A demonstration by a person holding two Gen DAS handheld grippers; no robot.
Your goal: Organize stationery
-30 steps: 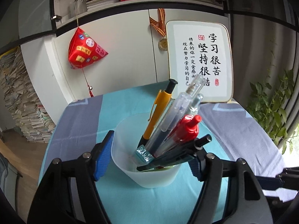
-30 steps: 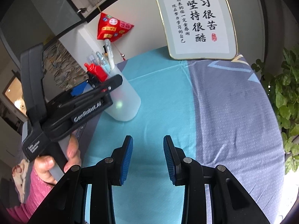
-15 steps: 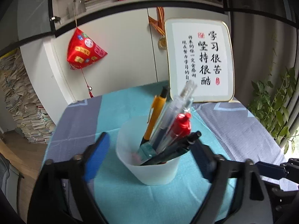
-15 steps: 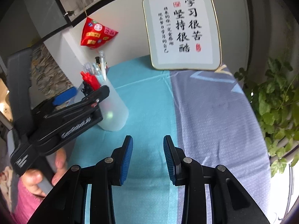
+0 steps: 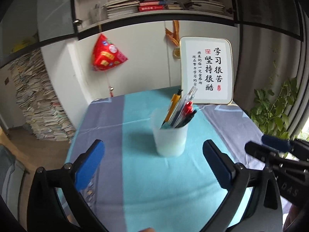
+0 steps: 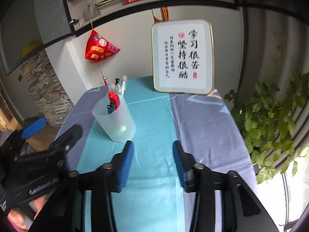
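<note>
Two views, left wrist first: I see both claws empty.
Cup, left view: the frosted cup stands upright on the tablecloth, ahead of my left gripper and apart from it, a little right of the middle of the gap.
Left claw: spread wide, its blue pads touch nothing.
Pens: a bundle of pens leans to the right in the cup; I make out a yellow barrel, clear barrels, a red cap and a black one.
Right edge of this view: my right gripper pokes in, black with a blue pad, blurred.
Cup, right view: the cup sits ahead and left of my right gripper, near its left finger but not touching.
Right claw: parted about halfway, ribbed blue pads holding nothing.
Left claw from here: the left gripper hangs at the left of the cup, clear of it.
Materials: the cup is translucent white plastic, tapering to its base; the cloth is smooth, in teal and grey-blue bands.
Behind: a framed calligraphy sign with a thin gold rim stands at the far edge.
</note>
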